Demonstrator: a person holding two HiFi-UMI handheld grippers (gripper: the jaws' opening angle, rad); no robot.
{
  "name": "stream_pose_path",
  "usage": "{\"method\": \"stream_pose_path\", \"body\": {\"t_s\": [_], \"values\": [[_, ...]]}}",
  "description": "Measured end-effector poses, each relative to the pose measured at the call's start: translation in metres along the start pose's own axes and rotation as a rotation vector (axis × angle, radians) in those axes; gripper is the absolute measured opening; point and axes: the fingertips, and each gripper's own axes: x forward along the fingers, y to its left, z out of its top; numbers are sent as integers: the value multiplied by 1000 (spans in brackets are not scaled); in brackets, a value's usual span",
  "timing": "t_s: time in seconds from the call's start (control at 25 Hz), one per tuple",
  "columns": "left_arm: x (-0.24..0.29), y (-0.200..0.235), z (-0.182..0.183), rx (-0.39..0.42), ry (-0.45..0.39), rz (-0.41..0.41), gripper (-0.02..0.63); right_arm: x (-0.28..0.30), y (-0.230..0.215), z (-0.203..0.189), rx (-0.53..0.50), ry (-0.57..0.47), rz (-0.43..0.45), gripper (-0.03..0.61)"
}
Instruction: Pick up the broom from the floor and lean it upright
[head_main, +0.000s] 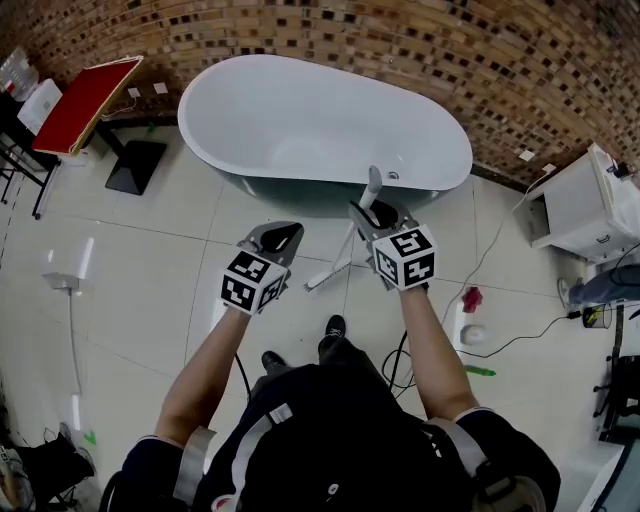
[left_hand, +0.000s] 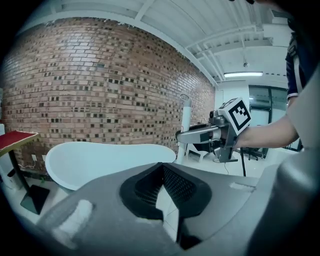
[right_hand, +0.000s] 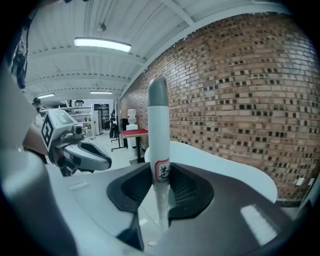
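Two grippers are out in front of you over pale, glossy floor tiles (head_main: 140, 290). Your right gripper (head_main: 368, 215) pinches the broom (head_main: 337, 262) by its smooth white handle, just under the rounded grey cap. From the jaws the handle slants down toward the tiles, just short of the bathtub (head_main: 300, 120). Your left gripper (head_main: 283, 232) has its jaws a little apart, with nothing between them.

Ahead, the oval white tub stands against the rough brick wall (head_main: 420, 40). Open tile lies on your left. A white cabinet (head_main: 580, 205) and loose cables (head_main: 520, 335) crowd the right.

Only the right gripper view shows the red-bordered label (right_hand: 161, 171) on the handle. Only the head view shows the broom's lower end.
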Motion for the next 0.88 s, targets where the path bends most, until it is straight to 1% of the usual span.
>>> {"method": "stream_pose_path", "body": {"t_s": [0.2,0.44,0.72,0.88], "values": [[58,-3,9,13,24,3,0,2,-58,-18,44,19,-15,103],[111,-15,20,-1,58,-34,0,-2,-103,-40,62,64,-21,103],[164,-16,22,6,89,-105,0,5,-142,-76,74,153,-64,103],[194,-9,21,3,98,-165,0,27,-159,-96,76,228,-76,103]]}}
